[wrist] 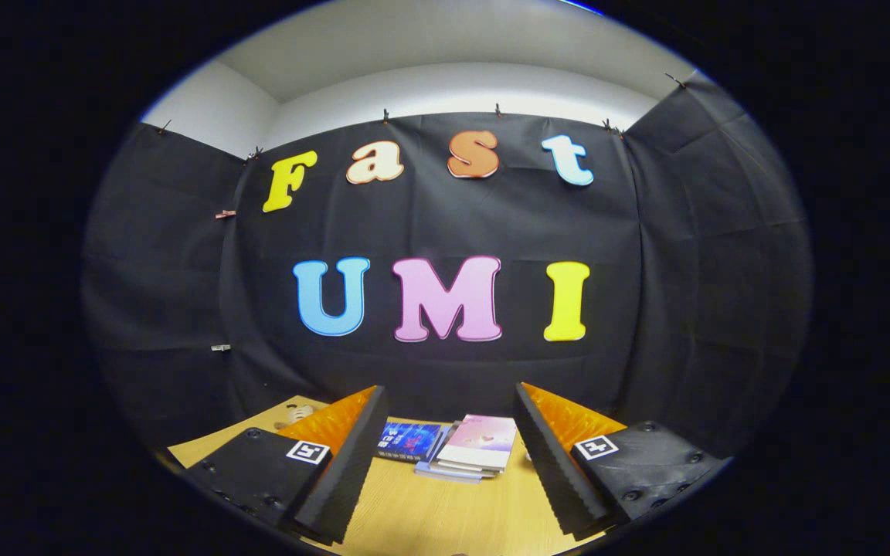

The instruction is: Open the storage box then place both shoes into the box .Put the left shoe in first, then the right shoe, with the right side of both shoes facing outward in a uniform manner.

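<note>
My gripper point(449, 455) is held level above a light wooden table point(429, 517), pointing at the booth's back wall. Its two fingers point(352, 463) stand wide apart with nothing between them, so it is open. Beyond the left finger, at the table's far left corner, a small pale object point(296, 413) peeks out; I cannot tell what it is.
Just beyond the fingers, near the table's far edge, lie a blue book point(408, 442) and a small stack of books with a pink cover on top point(477, 446). The black cloth wall rises right behind the table.
</note>
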